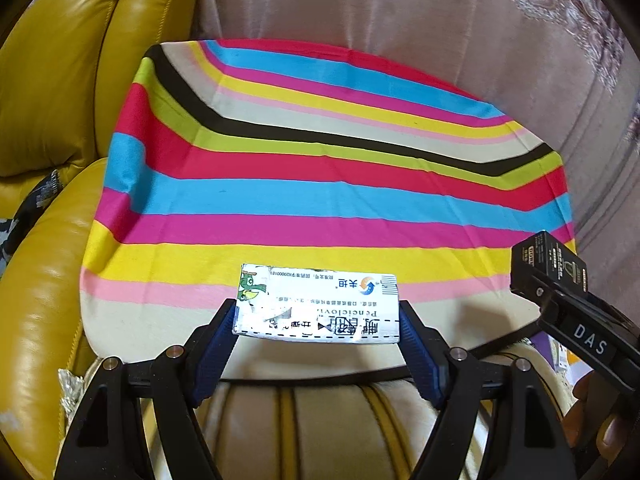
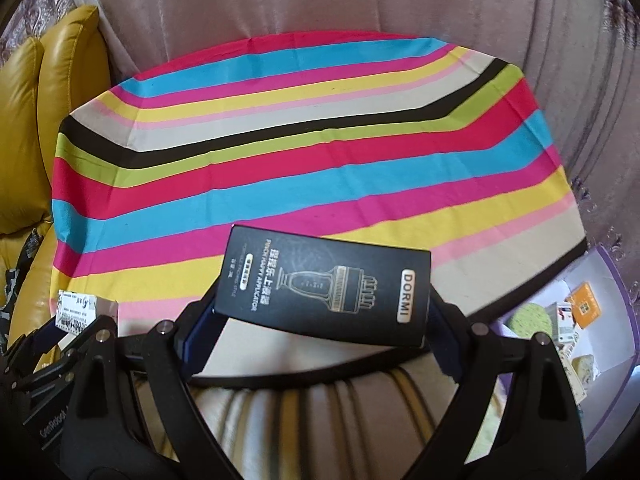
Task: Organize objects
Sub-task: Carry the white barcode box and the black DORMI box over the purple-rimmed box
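My left gripper [image 1: 318,322] is shut on a white medicine box [image 1: 318,306] with a green cartoon and printed text, held over the near edge of the striped cloth [image 1: 320,152]. My right gripper [image 2: 320,312] is shut on a black DORMI box [image 2: 324,288] with a gold drawing, also over the cloth's near edge [image 2: 280,140]. In the left wrist view the black box [image 1: 548,268] and right gripper show at the right. In the right wrist view the white box [image 2: 78,306] shows at the far left.
The striped cloth covers a flat surface. A yellow leather sofa [image 1: 52,120] stands to the left, a pink curtain [image 1: 400,12] behind. A purple-edged bin [image 2: 580,312] with several small packages lies at the lower right. A striped cushion [image 2: 320,412] is below the grippers.
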{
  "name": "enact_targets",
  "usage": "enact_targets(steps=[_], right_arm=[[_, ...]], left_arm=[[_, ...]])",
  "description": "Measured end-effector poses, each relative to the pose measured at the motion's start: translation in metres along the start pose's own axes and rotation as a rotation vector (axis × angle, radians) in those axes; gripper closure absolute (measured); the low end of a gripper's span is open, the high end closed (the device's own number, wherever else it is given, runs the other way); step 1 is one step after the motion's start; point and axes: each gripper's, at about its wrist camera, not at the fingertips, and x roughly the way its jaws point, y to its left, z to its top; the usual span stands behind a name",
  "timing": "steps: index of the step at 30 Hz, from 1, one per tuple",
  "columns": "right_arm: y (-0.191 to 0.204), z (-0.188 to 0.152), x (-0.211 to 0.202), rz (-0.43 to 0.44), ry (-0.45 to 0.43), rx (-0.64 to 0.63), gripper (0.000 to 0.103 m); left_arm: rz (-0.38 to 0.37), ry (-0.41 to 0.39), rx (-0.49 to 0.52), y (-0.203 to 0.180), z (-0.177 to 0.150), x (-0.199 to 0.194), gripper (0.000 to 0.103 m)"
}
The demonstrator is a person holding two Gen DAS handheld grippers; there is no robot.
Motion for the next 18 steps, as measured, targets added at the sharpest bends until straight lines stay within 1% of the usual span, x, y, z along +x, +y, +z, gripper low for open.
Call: enact_targets(steps=[4,10,15,18], right_arm=[[-0.02,-0.006,-0.013,-0.011,-0.012,0.016,0.013],[-0.055,-0.012,-0.03,-0.031,-0.02,0.04,0.013],[-0.087,-0.019,-0.044,-0.071,-0.026,0.061,0.013],[-0.108,-0.025,-0.052,-0.103,-0.03,0.075,0.013]], left_arm=[[-0.011,-0.003,0.033,-0.019,-0.006,-0.006,0.026],[-0.051,0.003,0.086,-0.053,-0.014,-0.015,0.026],[-0.117,0.028,0.141,-0.088,-0.022,-0.016,0.026],[-0.143,0.041,0.18,-0.11,-0.027,-0.015,0.026]])
